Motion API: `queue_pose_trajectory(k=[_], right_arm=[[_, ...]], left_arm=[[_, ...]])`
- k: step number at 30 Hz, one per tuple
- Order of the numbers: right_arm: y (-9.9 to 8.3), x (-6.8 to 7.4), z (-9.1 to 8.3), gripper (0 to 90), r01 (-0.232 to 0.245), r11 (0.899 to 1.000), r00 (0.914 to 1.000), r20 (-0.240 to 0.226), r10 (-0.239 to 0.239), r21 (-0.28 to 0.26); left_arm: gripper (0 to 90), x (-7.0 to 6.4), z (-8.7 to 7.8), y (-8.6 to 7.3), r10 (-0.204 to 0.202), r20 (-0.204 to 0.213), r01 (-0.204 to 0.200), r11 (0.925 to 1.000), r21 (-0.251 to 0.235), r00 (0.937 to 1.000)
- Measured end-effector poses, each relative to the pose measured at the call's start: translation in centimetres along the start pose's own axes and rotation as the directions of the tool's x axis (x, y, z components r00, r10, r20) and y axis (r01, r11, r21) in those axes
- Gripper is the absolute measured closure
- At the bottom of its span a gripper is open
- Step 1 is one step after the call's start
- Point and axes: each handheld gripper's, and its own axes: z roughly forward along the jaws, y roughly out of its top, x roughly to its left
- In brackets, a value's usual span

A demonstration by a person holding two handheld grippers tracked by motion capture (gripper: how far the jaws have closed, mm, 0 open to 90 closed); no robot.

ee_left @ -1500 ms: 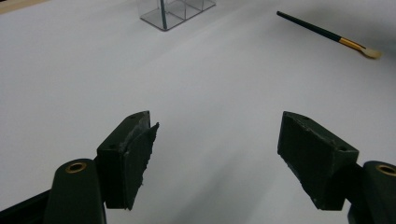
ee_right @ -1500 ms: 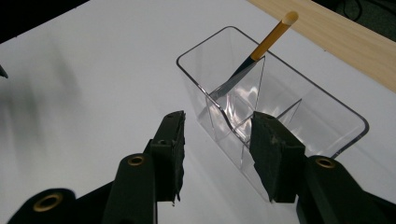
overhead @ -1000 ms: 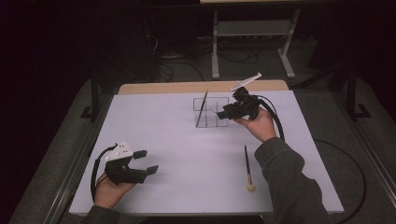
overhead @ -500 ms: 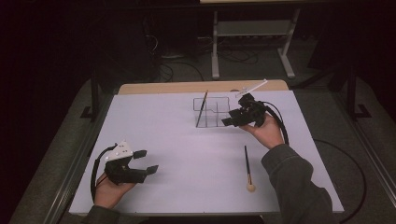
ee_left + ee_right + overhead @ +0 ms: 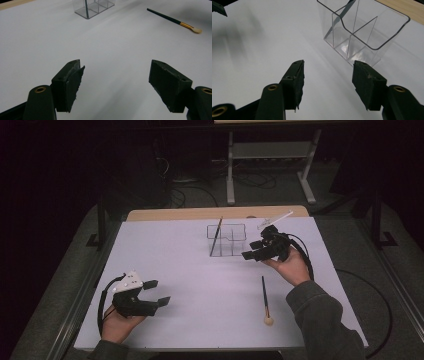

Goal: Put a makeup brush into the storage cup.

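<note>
A clear acrylic organizer (image 5: 232, 240) with compartments stands at the back middle of the white table. A dark brush (image 5: 216, 236) leans upright in its left compartment. A second brush (image 5: 264, 292) with a pale tip lies flat on the table right of centre. My right gripper (image 5: 251, 250) hovers open just right of the organizer, its jaws pointing left; the organizer (image 5: 362, 27) sits close ahead of it (image 5: 328, 63). My left gripper (image 5: 160, 291) rests open near the front left corner. From it (image 5: 116, 67) the organizer (image 5: 92, 7) and the lying brush (image 5: 175, 20) are far off.
The white sheet (image 5: 190, 270) covers the table, with a wooden strip (image 5: 200, 213) along the back edge. Behind the table stand a metal frame's legs (image 5: 230, 175) and cables on the dark floor. A black cable (image 5: 370, 320) loops on the floor at the right.
My right gripper has drawn back from the organizer toward the person and slightly right, staying open. The left gripper and both brushes have not moved.
</note>
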Motion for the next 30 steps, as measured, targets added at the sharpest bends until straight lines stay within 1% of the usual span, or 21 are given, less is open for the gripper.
queue_pose_trajectory(k=[2, 3, 9, 10, 11, 13, 15, 16, 18, 22, 23, 24, 25, 30], right_arm=[[-0.1, -0.1, -0.1, 41.2, 0.006, 1.0, 1.0, -0.002, -0.006, -0.007], [-0.1, 0.0, -0.2, 40.8, -0.002, 1.0, 1.0, -0.002, 0.002, -0.009], [-0.3, 0.2, -0.3, 38.9, -0.004, 1.0, 1.0, -0.008, 0.004, -0.009], [-0.4, 0.1, -0.3, 38.6, 0.007, 1.0, 0.9999, -0.008, -0.007, -0.008], [-0.4, 0.3, -0.3, 38.2, -0.001, 1.0, 1.0, -0.008, 0.001, -0.002], [-0.6, 0.4, -0.5, 37.9, 0.009, 1.0, 0.9999, -0.008, -0.009, -0.01], [-0.7, 0.6, -0.6, 37.5, -0.009, 1.0, 0.9999, -0.012, 0.009, -0.009], [-0.8, 0.5, -0.6, 37.5, 0.008, 1.0, 0.9999, -0.012, -0.008, -0.013], [-0.9, 0.6, -0.6, 37.5, 0.007, 1.0, 0.9999, -0.01, -0.007, -0.009], [-1.2, 0.8, -0.9, 37.5, 0.002, 1.0, 0.9999, -0.011, -0.002, -0.009], [-1.3, 0.8, -0.9, 37.3, 0.012, 1.0, 0.9999, -0.01, -0.012, -0.01], [-1.4, 0.9, -1.0, 37.3, 0.0, 1.0, 0.9999, -0.01, 0.0, -0.006], [-1.5, 0.9, -1.0, 37.3, -0.001, 1.0, 1.0, -0.009, 0.001, -0.007], [-2.0, 0.9, -1.3, 36.6, 0.003, 1.0, 1.0, -0.007, -0.003, -0.013]], left_arm=[[25.5, 0.0, 0.0, 0.0, -0.001, 0.0, 0.001, 1.0, -0.001, 1.0], [25.5, 0.0, 0.0, 0.0, -0.001, 0.0, 0.001, 1.0, -0.002, 1.0], [25.5, 0.0, 0.1, 0.0, -0.005, 0.001, 0.005, 1.0, 0.0, 1.0], [25.5, 0.0, 0.1, 0.0, -0.005, 0.002, 0.005, 1.0, -0.002, 1.0], [25.5, 0.0, 0.1, 0.0, -0.004, 0.002, 0.004, 1.0, -0.002, 1.0], [25.5, 0.0, 0.1, 0.0, -0.004, 0.003, 0.004, 1.0, -0.003, 1.0], [25.5, 0.0, 0.1, 0.0, -0.003, 0.003, 0.003, 1.0, -0.004, 1.0], [25.5, 0.0, 0.1, 0.1, -0.004, 0.004, 0.004, 1.0, -0.004, 1.0], [25.4, 0.0, 0.2, 0.1, 0.001, 0.005, -0.001, 1.0, -0.005, 1.0], [25.4, 0.0, 0.3, 0.2, -0.004, 0.007, 0.004, 1.0, -0.006, 1.0], [25.4, 0.0, 0.3, 0.2, -0.003, 0.007, 0.003, 1.0, -0.005, 1.0], [25.4, 0.0, 0.3, 0.2, -0.001, 0.007, 0.001, 1.0, -0.003, 1.0], [25.4, 0.0, 0.3, 0.2, -0.001, 0.007, 0.001, 1.0, -0.004, 1.0], [25.4, 0.1, 0.2, 0.1, -0.004, 0.007, 0.004, 1.0, -0.006, 1.0]])
